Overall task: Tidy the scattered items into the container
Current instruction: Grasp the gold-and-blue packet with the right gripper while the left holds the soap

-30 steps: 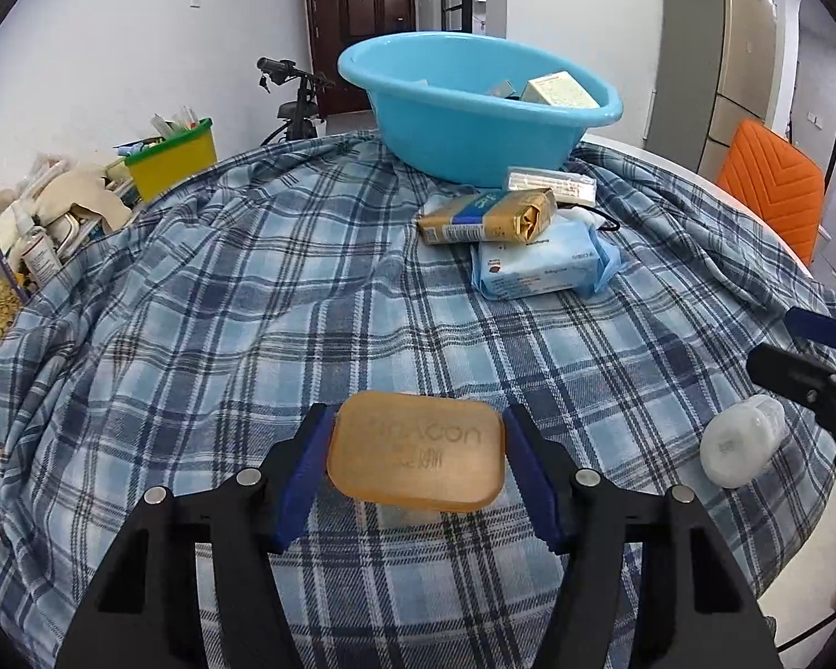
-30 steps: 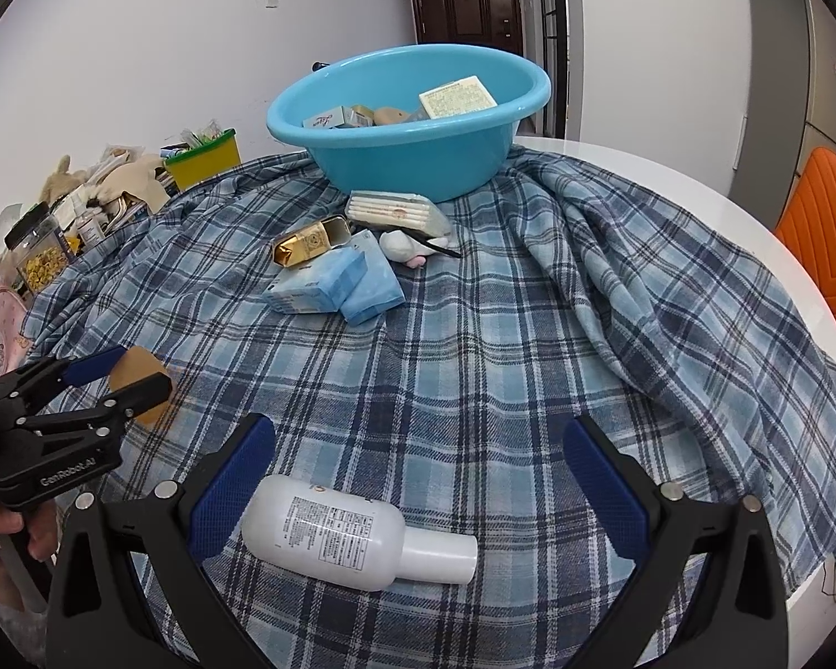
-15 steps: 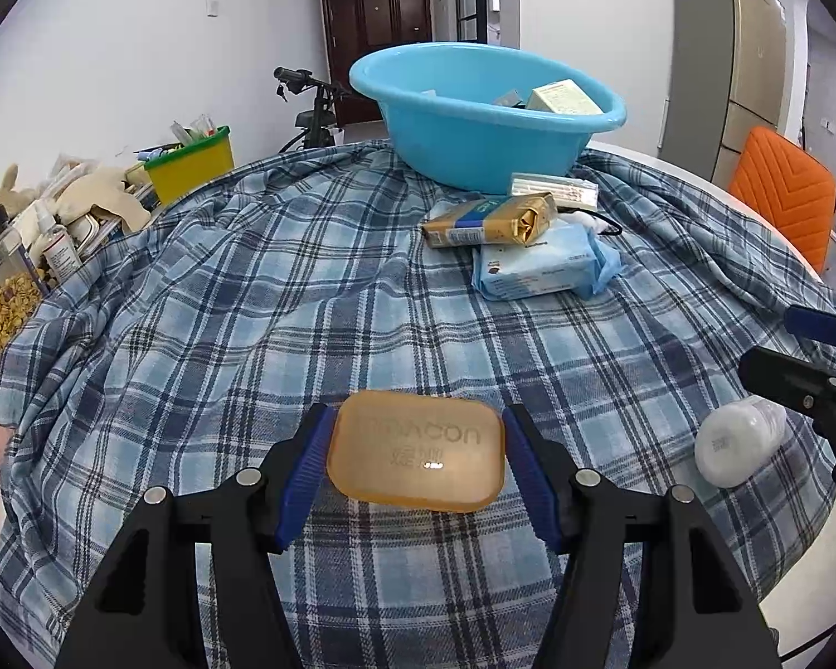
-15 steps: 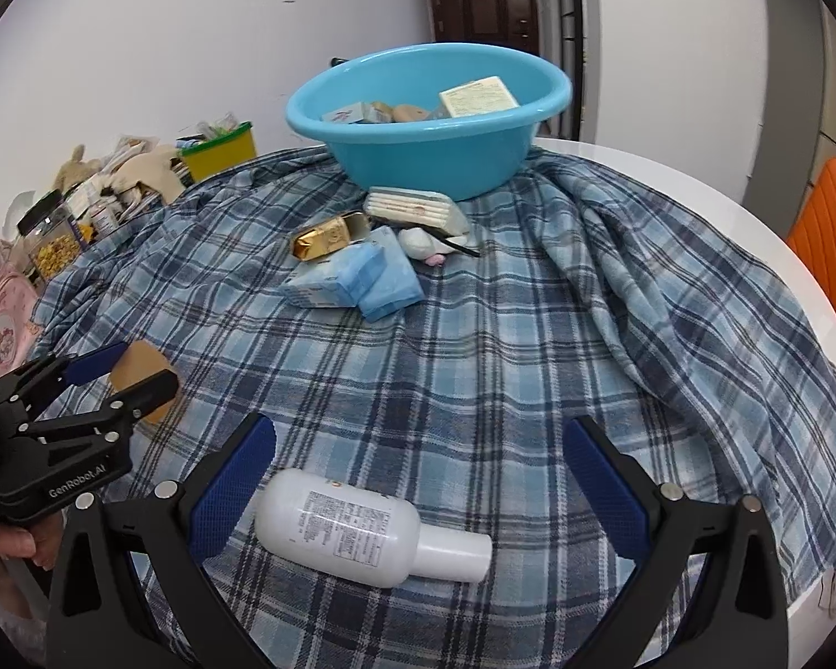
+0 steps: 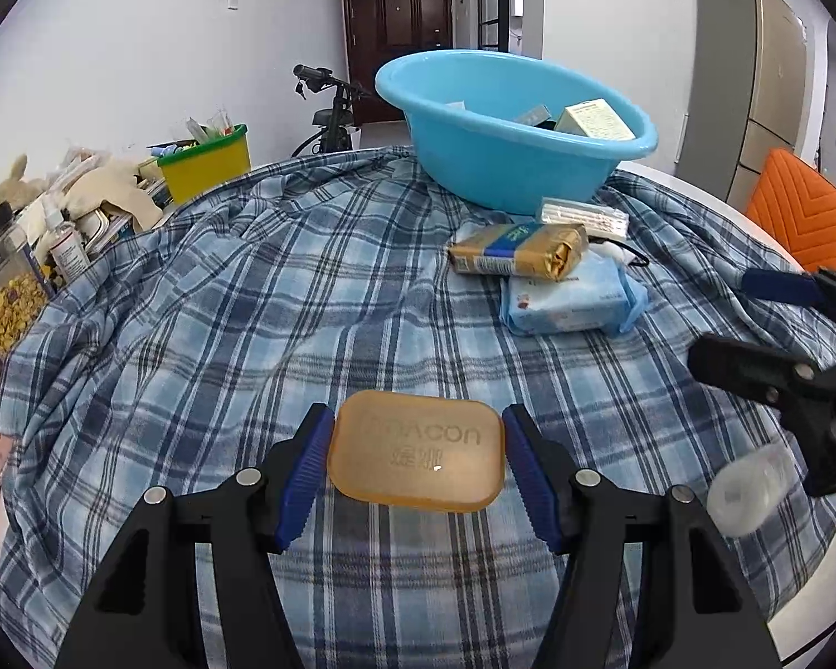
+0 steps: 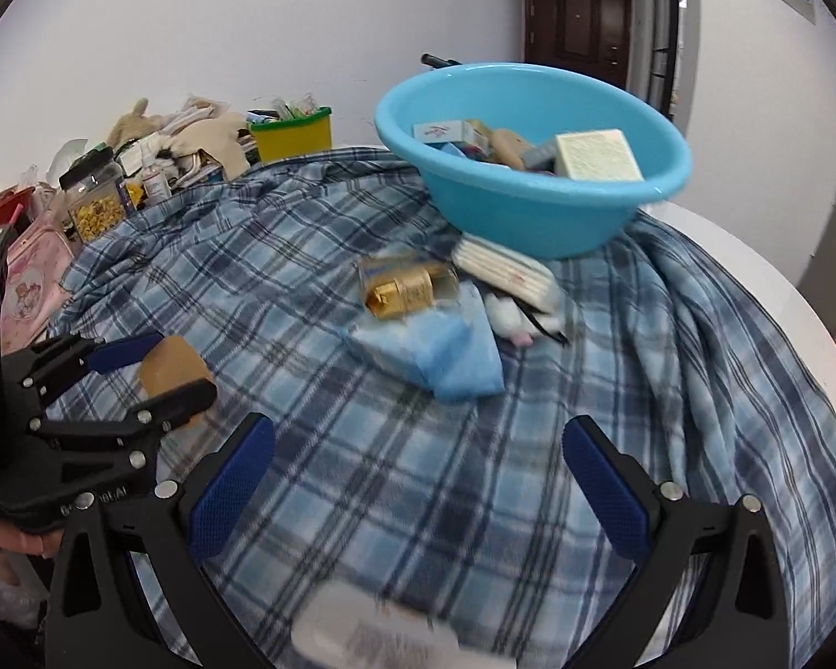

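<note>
My left claw (image 5: 415, 460) pinches the amber translucent soap bar (image 5: 415, 454) above the near edge of the round white table (image 6: 752, 256) draped in blue plaid cloth (image 5: 251, 334), while my right claw (image 6: 418, 479) stands spread and empty over a blurred white plastic bottle (image 6: 373, 633). The light-blue plastic basin (image 5: 501, 167) sits at the far edge, a gold foil packet (image 5: 521, 248) and pale-blue wipes pack (image 5: 571, 301) just before it. White walls, a dark brown door (image 5: 398, 39) and an orange chair (image 5: 797, 209) surround us.
</note>
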### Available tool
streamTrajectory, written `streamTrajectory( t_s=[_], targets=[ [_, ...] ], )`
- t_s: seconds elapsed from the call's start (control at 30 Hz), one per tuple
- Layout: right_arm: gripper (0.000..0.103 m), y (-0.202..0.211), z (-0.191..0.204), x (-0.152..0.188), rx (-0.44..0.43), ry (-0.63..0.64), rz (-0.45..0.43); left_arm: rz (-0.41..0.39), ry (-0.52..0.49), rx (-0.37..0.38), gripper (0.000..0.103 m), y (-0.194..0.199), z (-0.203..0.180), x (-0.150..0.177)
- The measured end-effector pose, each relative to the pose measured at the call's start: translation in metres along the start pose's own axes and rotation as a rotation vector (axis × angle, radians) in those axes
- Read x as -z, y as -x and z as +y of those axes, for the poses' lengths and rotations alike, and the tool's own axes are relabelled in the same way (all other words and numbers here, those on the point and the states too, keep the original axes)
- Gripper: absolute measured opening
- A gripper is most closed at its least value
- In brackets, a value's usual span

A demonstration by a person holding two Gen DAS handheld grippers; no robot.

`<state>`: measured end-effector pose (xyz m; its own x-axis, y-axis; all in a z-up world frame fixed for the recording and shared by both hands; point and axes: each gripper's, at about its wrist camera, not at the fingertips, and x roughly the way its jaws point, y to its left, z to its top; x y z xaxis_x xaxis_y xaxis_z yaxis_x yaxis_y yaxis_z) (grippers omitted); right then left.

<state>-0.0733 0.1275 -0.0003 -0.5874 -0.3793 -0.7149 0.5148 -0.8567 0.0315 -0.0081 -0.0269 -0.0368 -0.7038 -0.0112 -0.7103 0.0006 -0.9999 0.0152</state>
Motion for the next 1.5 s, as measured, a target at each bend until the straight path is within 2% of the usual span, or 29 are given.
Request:
streamTrajectory(
  t_s=[0.23, 0.4, 0.57, 0.8, 0.87, 0.9, 1.03, 1.33, 1.5],
  targets=[
    [0.103, -0.033, 0.003, -0.032, 0.03, 0.068, 0.015, 0.004, -0.001, -0.006, 0.065, -0.008, 0.001, -0.01],
    [0.102, -0.062, 0.015, -0.047, 0.001, 0.116, 0.06, 0.027, -0.023, -0.019, 0.065, -0.024, 0.003, -0.019],
    [0.097, -0.082, 0.015, -0.056, -0.001, 0.134, 0.083, 0.03, 0.029, -0.017, 0.065, -0.029, 0.022, -0.028],
    [0.083, -0.107, 0.011, -0.067, -0.009, 0.144, 0.151, 0.03, 0.036, -0.025, 0.065, -0.028, 0.029, -0.028],
    [0.073, -0.115, 0.011, -0.066, -0.008, 0.15, 0.187, 0.029, 0.034, -0.027, 0.065, -0.027, 0.029, -0.028],
    [0.059, -0.115, 0.01, -0.065, -0.008, 0.149, 0.186, 0.029, 0.035, -0.026, 0.065, -0.028, 0.029, -0.029],
    [0.048, -0.097, 0.005, -0.065, -0.011, 0.111, 0.132, 0.023, 0.04, -0.023, 0.065, -0.025, 0.03, -0.029],
    [0.048, -0.031, -0.012, -0.047, 0.018, 0.019, 0.026, -0.001, 0.035, -0.022, 0.065, -0.016, 0.023, -0.027],
    [0.048, 0.008, -0.029, -0.018, 0.119, -0.09, -0.054, -0.031, 0.019, -0.023, 0.065, -0.006, 0.012, -0.024]
  ],
)
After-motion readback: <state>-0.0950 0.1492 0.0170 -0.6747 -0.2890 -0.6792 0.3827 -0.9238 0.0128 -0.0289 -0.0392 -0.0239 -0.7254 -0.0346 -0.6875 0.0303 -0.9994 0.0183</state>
